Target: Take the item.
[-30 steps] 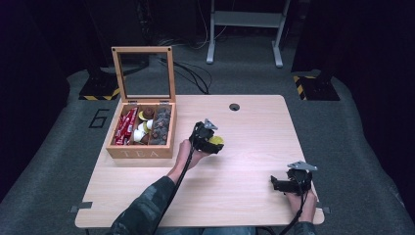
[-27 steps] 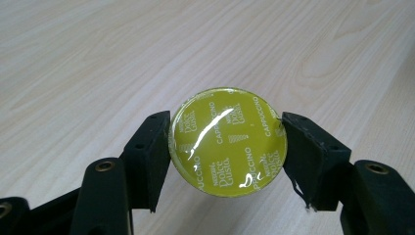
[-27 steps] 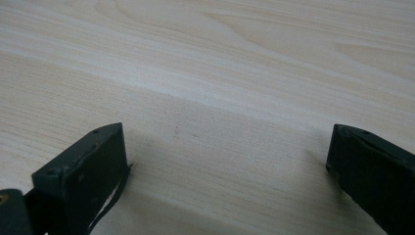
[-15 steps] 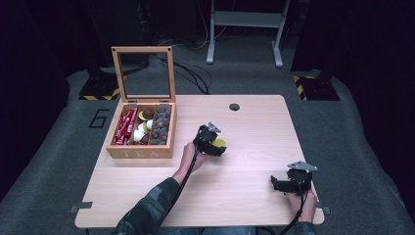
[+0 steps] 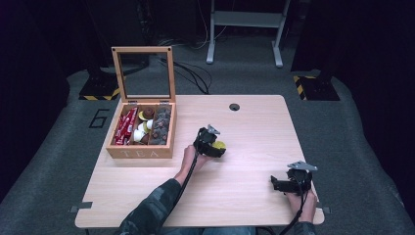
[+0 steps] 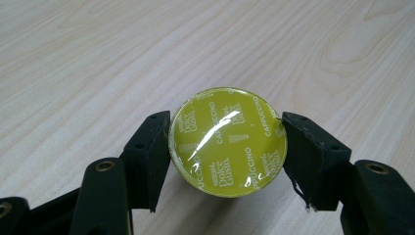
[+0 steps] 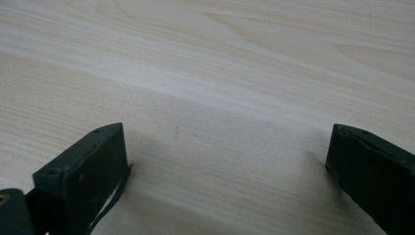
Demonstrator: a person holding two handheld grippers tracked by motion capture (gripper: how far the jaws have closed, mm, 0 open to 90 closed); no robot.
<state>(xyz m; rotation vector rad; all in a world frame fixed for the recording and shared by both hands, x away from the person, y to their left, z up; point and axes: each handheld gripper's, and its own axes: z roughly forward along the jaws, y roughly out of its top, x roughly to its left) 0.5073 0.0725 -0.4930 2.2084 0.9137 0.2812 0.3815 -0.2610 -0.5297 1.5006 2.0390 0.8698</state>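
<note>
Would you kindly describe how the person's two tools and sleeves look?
Both the left tool and the right tool are black, each topped by a grey three-cornered plate and trailing a black cable. Their jaws are blocky, with small screw holes. The left sleeve is dark camouflage-patterned.

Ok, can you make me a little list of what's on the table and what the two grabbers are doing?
table: light wood
box: wooden tea box, lid open, far left, holding pods and red packets
left gripper: shut on the yellow-green coffee pod, near the table's middle
pod label: Dolce Gusto Cappuccino
right gripper: open, nothing between its jaws, low over the table's near right corner
</note>
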